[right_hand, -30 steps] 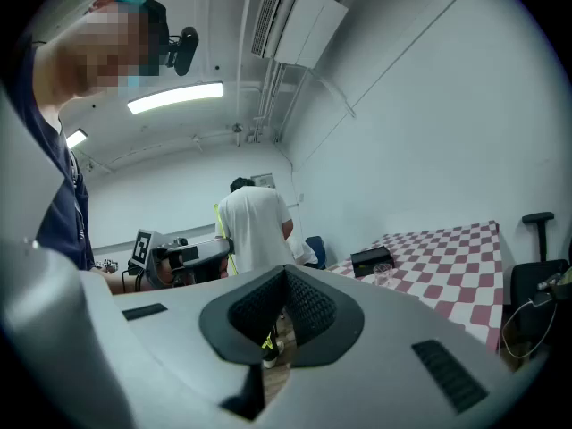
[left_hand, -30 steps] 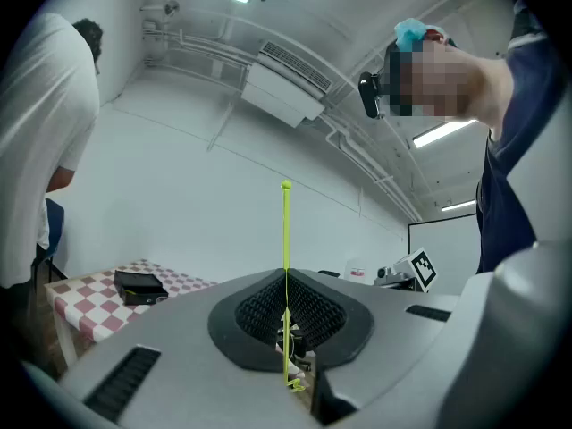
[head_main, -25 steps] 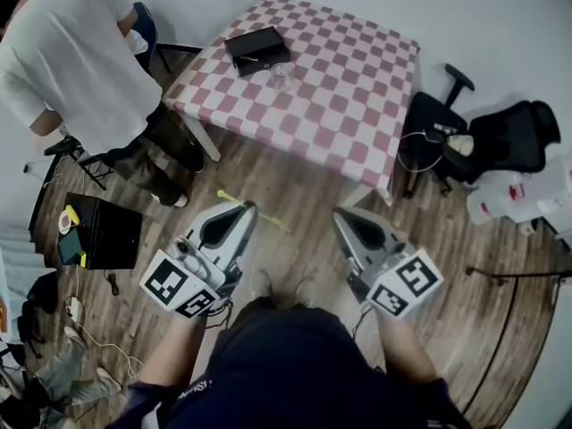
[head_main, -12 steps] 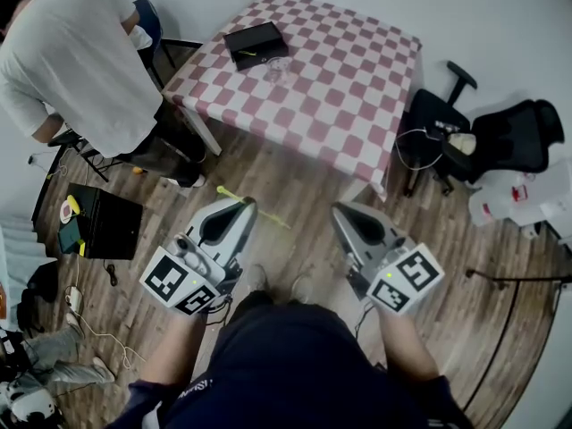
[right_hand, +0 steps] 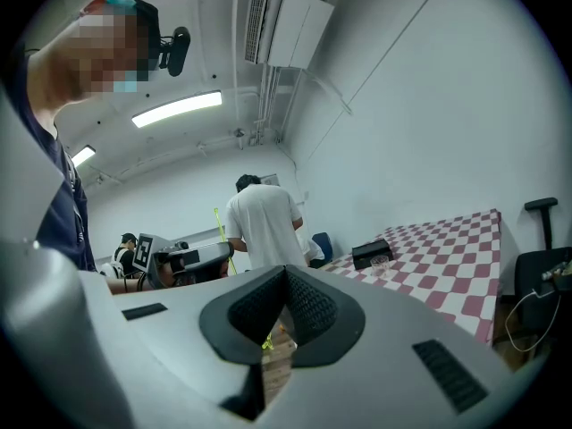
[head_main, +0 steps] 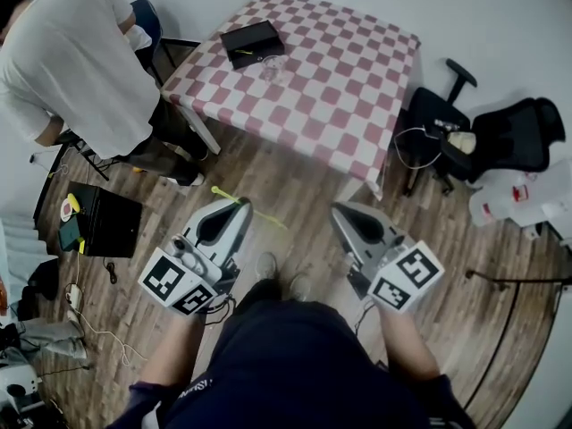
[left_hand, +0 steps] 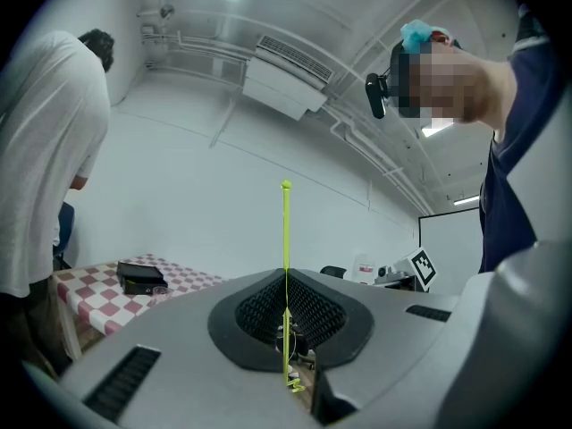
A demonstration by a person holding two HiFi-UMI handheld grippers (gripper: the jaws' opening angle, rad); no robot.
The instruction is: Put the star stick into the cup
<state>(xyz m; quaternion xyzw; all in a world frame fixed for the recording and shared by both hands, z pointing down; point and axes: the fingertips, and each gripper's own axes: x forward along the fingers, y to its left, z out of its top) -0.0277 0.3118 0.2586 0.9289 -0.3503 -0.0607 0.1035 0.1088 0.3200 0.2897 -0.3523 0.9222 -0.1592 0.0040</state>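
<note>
Left gripper view: thin lime star stick [left_hand: 286,231] pinched in left tongs [left_hand: 287,280], ribbed black pads [left_hand: 255,311], right tongs [right_hand: 286,273] closed, empty, head view: clear cup [head_main: 273,68] on checked bench [head_main: 349,88]

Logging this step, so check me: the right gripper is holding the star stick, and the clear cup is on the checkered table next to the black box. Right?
Not quite: the left gripper, not the right, holds the star stick, as the left gripper view shows. The clear cup is on the checkered table next to the black box.
</note>
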